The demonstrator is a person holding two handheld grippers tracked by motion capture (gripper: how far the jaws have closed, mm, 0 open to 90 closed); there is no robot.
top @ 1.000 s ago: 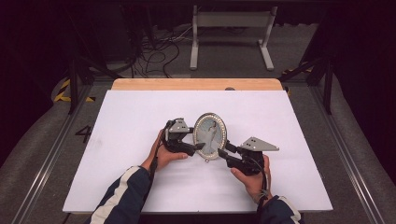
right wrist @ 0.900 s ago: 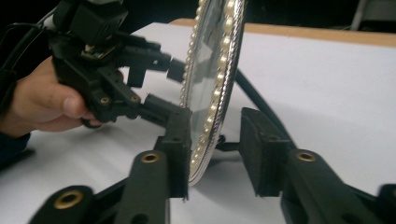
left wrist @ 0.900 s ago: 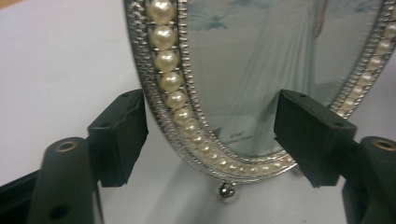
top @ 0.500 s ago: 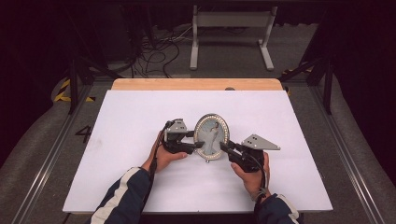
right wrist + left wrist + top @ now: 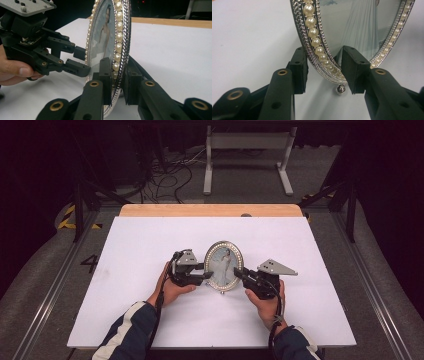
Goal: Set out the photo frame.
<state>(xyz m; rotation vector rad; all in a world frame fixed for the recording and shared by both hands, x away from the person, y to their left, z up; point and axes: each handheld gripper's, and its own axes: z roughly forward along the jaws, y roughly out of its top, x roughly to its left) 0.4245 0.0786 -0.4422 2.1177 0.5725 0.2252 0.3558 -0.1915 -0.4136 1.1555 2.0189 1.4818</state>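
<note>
Change since a second ago: oval frame (image 5: 224, 266) stood more upright, no longer leaning back as it had; both sets of jaws had just been closing, with the frame's rim between them.
Surface (image 5: 150, 320): white sheet over a wooden top, whose far edge showed as a tan strip.
Frame: stood near the middle of the surface, between the two grippers; pearl rim and a portrait behind glass; its top was cut off in the left gripper view, its back hidden in every view.
Left gripper (image 5: 202, 276): jaws narrowed around the frame's left rim; in the left gripper view (image 5: 324, 71) one pad touched the silver edge, while the other lay against the glass side, contact hard to judge.
Right gripper (image 5: 239, 273): jaws narrow, pressed on the right rim front and back (image 5: 117, 82).
Foot: small silver ball (image 5: 340, 89) under the rim, blurred.
</note>
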